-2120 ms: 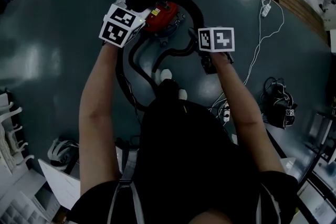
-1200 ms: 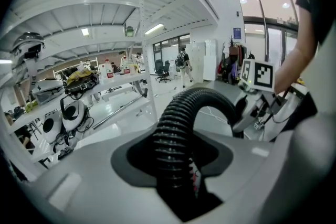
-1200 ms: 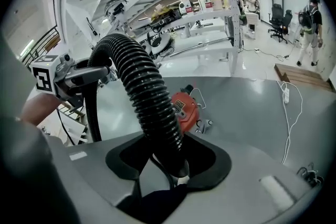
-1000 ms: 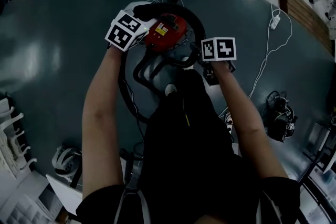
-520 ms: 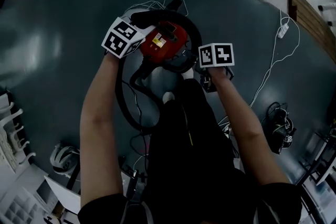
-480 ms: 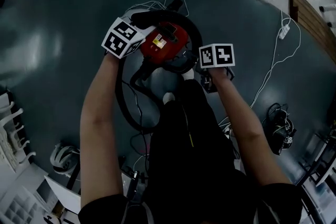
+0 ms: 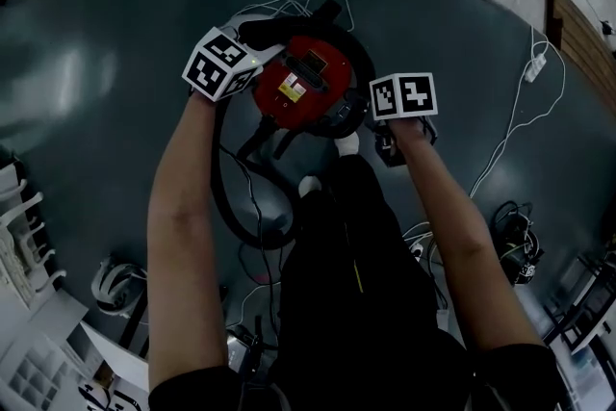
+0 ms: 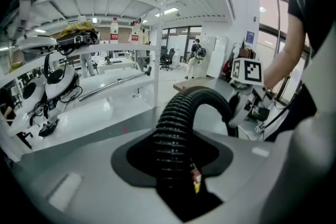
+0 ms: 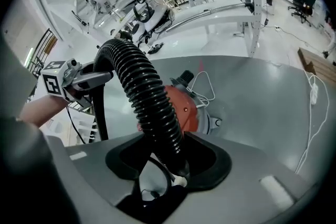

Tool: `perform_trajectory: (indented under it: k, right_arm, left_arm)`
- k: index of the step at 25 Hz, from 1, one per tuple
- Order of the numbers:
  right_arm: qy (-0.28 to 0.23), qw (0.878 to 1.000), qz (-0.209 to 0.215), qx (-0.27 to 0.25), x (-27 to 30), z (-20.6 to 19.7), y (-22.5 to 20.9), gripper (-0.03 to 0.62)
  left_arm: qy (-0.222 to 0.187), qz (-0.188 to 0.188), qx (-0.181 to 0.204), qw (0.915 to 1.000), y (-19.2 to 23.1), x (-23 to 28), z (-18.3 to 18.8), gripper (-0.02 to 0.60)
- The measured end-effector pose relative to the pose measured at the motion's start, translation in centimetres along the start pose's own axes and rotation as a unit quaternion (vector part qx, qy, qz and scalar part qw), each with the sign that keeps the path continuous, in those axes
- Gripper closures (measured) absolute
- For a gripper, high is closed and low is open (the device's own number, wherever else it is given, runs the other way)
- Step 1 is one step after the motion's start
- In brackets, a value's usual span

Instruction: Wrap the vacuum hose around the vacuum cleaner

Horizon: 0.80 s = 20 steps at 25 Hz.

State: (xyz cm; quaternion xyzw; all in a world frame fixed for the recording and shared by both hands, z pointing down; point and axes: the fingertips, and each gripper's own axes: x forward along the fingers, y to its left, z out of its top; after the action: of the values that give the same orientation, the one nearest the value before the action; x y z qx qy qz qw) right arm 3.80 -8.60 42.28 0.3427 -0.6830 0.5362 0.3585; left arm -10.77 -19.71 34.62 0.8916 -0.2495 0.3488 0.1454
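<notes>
Since the earlier frames both hands have come lower, and the hose (image 7: 358, 53) has dropped from above the vacuum (image 7: 303, 82) to arc closely round its far and right sides. The S-bend of slack that lay between the arms has drawn out into one long loop trailing down beside the left forearm.

The left gripper (image 8: 173, 159) is clamped on the hose at the vacuum's upper left, the ribbed tube rising from between its jaws and bending over to the right. The red vacuum stands on the floor (image 7: 106, 63) between the two grippers, just ahead of the person's feet. The right gripper (image 9: 168, 161) pinches the hose at the vacuum's right side, the tube climbing away to the left towards the other gripper.

The floor is dark, smooth and slightly glossy, with paler floor beyond it at the top. White racks (image 7: 19, 236) stand at the left edge and a headset (image 7: 114, 284) lies near them. A white cable (image 7: 510, 125) snakes over the floor on the right, with a wooden board (image 7: 577, 43) beyond it and black gear (image 7: 515, 241) lower down. The widest bare stretch of floor is left of and beyond the vacuum; the right side and near corners are cluttered.
</notes>
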Motion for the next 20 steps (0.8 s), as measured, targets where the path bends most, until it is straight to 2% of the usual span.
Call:
perform_trajectory:
  k: [8, 15, 20]
  right_arm:
    - [0.013, 1.0, 0.004, 0.013, 2.9, 1.4, -1.5, 0.399]
    - [0.021, 0.999, -0.004, 0.029, 5.5, 2.5, -3.5, 0.399]
    - [0.029, 0.999, -0.013, 0.036, 7.4, 3.6, -5.0, 0.399]
  left_arm:
    - [0.013, 0.003, -0.012, 0.9998, 2.3, 2.7, -2.2, 0.406]
    - [0.036, 0.035, -0.011, 0.9987, 4.2, 5.5, -4.3, 0.399]
    - [0.048, 0.047, -0.024, 0.9975, 5.4, 7.5, -6.0, 0.4]
